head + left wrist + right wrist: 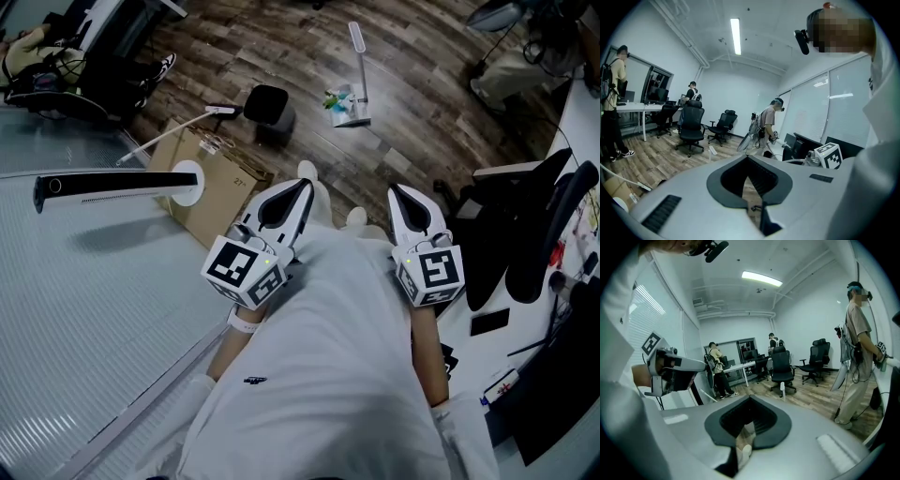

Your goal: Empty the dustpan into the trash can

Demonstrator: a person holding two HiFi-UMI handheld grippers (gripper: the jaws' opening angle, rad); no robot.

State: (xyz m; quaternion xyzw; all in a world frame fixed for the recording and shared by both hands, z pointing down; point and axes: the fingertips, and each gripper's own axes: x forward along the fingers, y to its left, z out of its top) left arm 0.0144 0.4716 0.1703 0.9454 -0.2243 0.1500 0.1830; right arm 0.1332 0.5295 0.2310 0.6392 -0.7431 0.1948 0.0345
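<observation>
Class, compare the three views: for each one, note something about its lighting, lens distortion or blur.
Head view: even, rather dim light, sharp enough that the dustpan and the trash can read clearly. Left gripper view: strong fisheye bending with black corners, the ceiling light strip blown out, and a mosaic patch at the top right. Right gripper view: same fisheye rounding, with the ceiling light glaring.

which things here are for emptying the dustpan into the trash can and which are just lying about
For the job: dustpan, trash can, left gripper and right gripper, both shut and empty.

Lying about: cardboard box, white-handled stick, office chair.
</observation>
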